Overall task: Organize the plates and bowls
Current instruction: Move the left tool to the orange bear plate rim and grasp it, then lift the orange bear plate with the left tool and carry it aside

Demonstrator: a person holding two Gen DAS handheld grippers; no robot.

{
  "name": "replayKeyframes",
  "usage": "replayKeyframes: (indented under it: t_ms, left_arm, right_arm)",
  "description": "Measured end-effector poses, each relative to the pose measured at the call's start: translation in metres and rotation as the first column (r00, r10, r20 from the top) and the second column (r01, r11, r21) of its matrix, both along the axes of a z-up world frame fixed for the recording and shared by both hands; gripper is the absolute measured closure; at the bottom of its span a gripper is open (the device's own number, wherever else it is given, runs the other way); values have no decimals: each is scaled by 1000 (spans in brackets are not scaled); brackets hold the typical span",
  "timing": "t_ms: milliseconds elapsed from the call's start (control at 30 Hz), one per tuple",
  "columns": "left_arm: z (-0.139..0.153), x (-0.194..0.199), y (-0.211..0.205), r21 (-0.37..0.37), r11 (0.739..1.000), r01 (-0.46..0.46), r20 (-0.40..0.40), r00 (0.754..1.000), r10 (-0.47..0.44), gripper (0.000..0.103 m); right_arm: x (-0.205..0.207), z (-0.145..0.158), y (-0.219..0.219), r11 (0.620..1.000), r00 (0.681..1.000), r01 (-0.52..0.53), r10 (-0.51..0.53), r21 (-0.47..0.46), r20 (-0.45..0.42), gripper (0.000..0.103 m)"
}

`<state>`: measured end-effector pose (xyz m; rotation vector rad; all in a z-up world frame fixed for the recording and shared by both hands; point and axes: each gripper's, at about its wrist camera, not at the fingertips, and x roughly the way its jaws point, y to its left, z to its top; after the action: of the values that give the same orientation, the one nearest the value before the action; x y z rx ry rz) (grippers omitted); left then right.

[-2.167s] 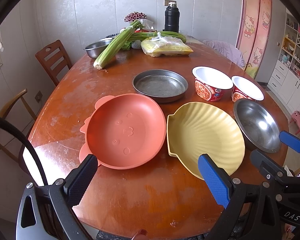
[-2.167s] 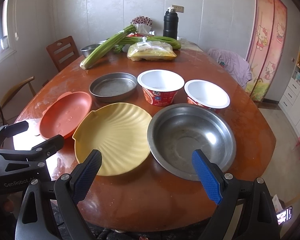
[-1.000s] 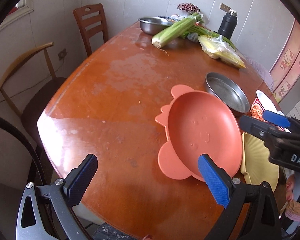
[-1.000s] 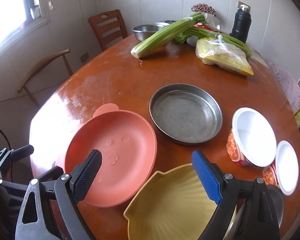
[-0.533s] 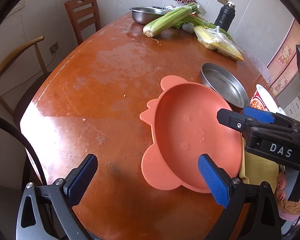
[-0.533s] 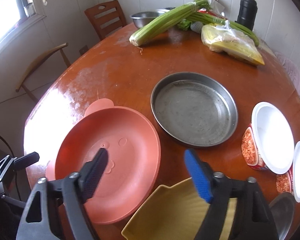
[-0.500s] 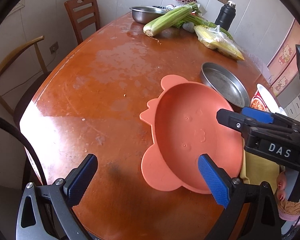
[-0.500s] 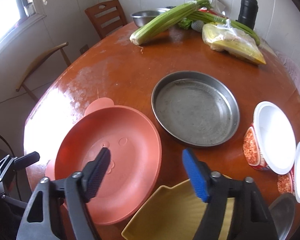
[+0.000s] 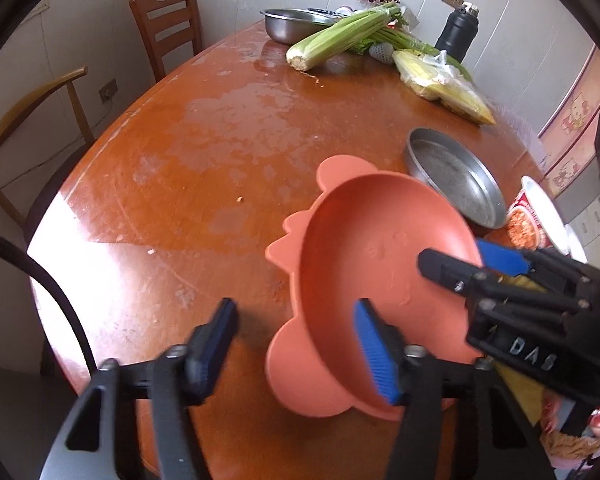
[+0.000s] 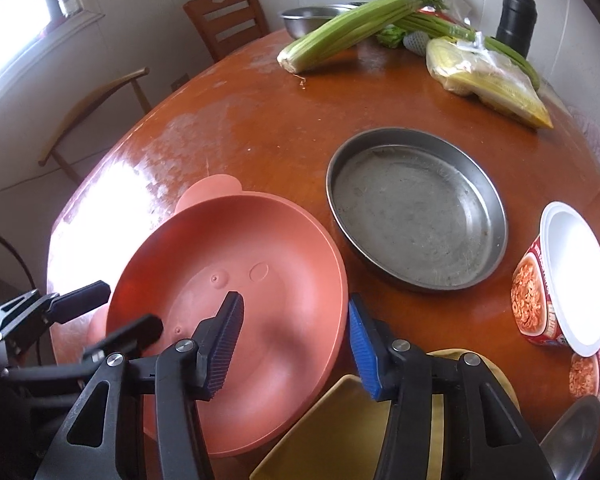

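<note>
The round wooden table (image 10: pixel 260 128) carries everything. On its near side lies the orange plate (image 10: pixel 260 280), flat on the wood with its small ears at eleven o'clock in the right wrist view.

Both grippers come at this plate from opposite sides, we think in order to lift it level with two holds. The left gripper (image 9: pixel 296 320) straddles the rim at nine o'clock: one finger is inside the dish, the other over bare wood, apart from the ears. The right gripper (image 10: pixel 294 320) straddles the rim at three o'clock, the blue pad just beside the edge and the dark one well inside. The jaws of both have just been closing with the rim between them, but neither pair pinches it yet, so both are still released.

We judge that the plate is meant to go onto another dish. The metal pan (image 10: pixel 416 216) lies at two o'clock from it, just beside. The yellow shell plate (image 10: pixel 340 432) lies at five o'clock, its edge beside or under the orange rim; we cannot tell which. It may be bumped during lifting.

Farther away, the celery (image 10: pixel 352 36) and the bag of corn (image 10: pixel 488 76) rest near twelve and one o'clock, clear of the work. The noodle cups (image 10: pixel 540 304) stand at three o'clock.
</note>
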<state>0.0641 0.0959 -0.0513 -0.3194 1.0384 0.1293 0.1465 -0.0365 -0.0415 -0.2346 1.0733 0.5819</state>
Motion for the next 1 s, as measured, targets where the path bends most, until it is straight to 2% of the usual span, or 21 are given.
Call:
replayKeyframes:
  t_ms: [33,67,233,367,433,600,733,867,1000]
  left_arm:
    - [0,1,1,-21,1000,3,4,1000,-3,60]
    - [0,2,2,-40,999,8,8,1000,-8,61]
    - [3,3,7,-48,999,-1,20,1000,1,65]
    - [11,3,9,-16,1000,-12,38,999,13,65]
    - [11,5,13,-27,1000,-13,35,999,14,65]
    - [18,11,29,-32,999,-31,51,998,32,65]
    - [27,24,42,-10,999,-49,72,996,49,65]
    - [29,39,57,-39,997,-64,73,995,67,65]
    - [28,53,65,-23,998,-63,74,995,64,65]
  right_arm:
    - [-1,0,0,1000,1000,0,0,6,-5,50]
    - [-1,1,0,1000,1000,-4,4,13,-9,50]
    - [-6,3,2,1000,1000,-14,15,14,-8,50]
    - [-11,11,7,999,999,-31,31,43,-11,50]
    - [-12,14,12,999,999,-34,34,38,7,50]
    - [-6,19,19,997,1000,-20,22,79,-21,50]
    - [1,22,27,993,999,6,-1,118,-46,50]
    - [7,24,36,990,998,33,-26,138,-48,50]
    - [14,21,41,987,997,58,-49,152,-67,50]
